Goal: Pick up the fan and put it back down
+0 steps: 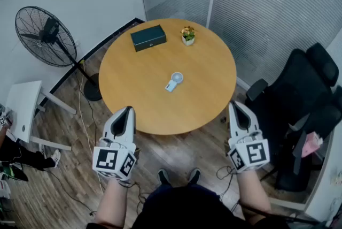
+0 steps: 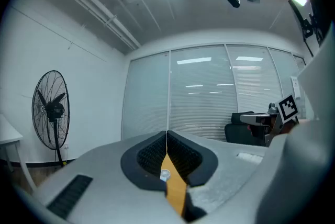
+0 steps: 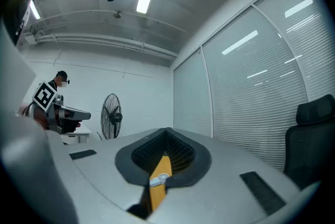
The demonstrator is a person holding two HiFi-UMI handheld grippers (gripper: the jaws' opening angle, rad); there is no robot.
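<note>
The small white handheld fan (image 1: 173, 81) lies flat near the middle of the round wooden table (image 1: 133, 99), its round head toward one o'clock and its short handle toward seven.

Office mtg rm: glass partition (image 1: 267, 3), swivel chair (image 1: 305, 95)

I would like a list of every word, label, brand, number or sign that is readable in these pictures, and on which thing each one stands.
No text can be read in any view.
Square markers: black-and-white patterns only, no letters or numbers.
Dark box: any print on it is too small to tell.
Small white fan: no legible label.
</note>
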